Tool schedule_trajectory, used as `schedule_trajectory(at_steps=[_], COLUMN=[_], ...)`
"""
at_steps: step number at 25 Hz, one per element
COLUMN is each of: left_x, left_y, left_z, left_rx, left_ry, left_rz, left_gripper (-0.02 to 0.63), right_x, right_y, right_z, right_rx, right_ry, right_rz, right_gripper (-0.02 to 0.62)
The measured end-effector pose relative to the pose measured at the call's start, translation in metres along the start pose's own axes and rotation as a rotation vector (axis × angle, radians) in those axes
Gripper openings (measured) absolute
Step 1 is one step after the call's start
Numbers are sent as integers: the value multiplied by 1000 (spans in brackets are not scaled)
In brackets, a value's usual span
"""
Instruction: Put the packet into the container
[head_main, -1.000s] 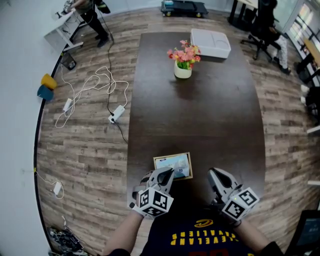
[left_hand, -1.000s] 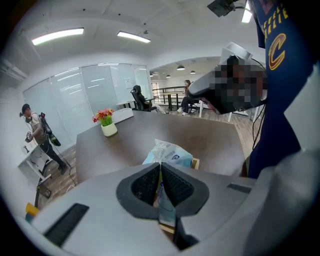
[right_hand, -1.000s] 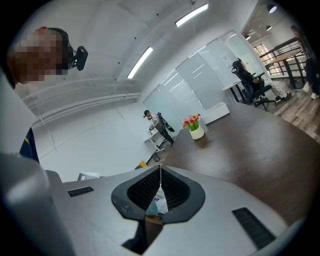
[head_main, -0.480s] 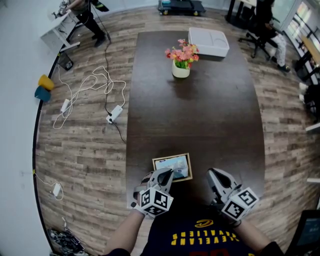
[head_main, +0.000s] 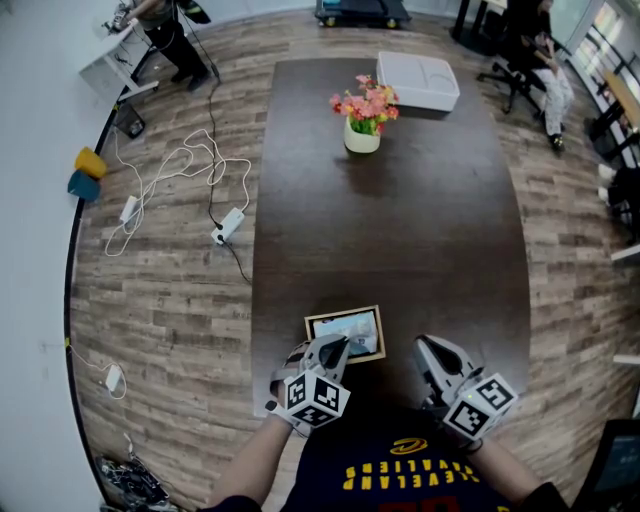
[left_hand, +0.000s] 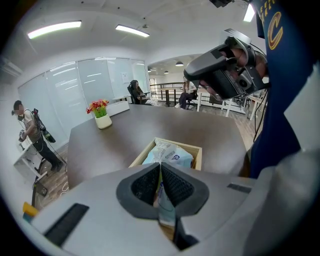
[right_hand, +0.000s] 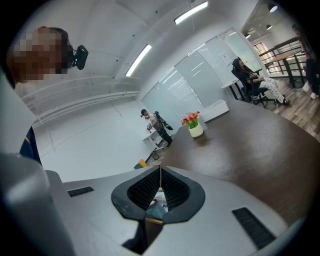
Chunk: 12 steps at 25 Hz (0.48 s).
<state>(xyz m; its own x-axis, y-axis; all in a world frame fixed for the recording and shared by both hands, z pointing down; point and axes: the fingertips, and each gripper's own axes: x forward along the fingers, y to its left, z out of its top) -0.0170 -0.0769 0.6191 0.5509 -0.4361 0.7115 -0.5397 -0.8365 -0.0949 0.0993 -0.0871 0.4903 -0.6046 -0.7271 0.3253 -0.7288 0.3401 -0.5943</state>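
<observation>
L claw (left_hand: 160, 167) clenched on blue-white packet's (left_hand: 170, 152) near edge. Packet sits in wooden container (head_main: 345, 313) on counter (head_main: 400, 220). R claw (right_hand: 160, 172) clenched, empty. Placing step, prob. nearly done; next: let go, lift L clear.

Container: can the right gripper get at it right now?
Probably yes: bare table lies between the right gripper and the container; the left gripper, shut on the packet, crowds only its near edge.

Overhead, steeply down onto table (head_main: 400, 220); low and close along it from left gripper (head_main: 335, 348), right gripper (head_main: 430, 347); flowers (head_main: 365, 103) shared throughout.
</observation>
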Motion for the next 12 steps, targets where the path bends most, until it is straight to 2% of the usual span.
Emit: schedule_trajectory(at_steps=[12], left_x=[9], left_y=[2], left_z=[-11], left_rx=[-21], left_ry=[41], left_rz=[2], left_gripper=[9], right_x=[1], right_y=[1], right_z=[-2], right_rx=[6], right_ry=[3], right_rz=[10], right_gripper=[12])
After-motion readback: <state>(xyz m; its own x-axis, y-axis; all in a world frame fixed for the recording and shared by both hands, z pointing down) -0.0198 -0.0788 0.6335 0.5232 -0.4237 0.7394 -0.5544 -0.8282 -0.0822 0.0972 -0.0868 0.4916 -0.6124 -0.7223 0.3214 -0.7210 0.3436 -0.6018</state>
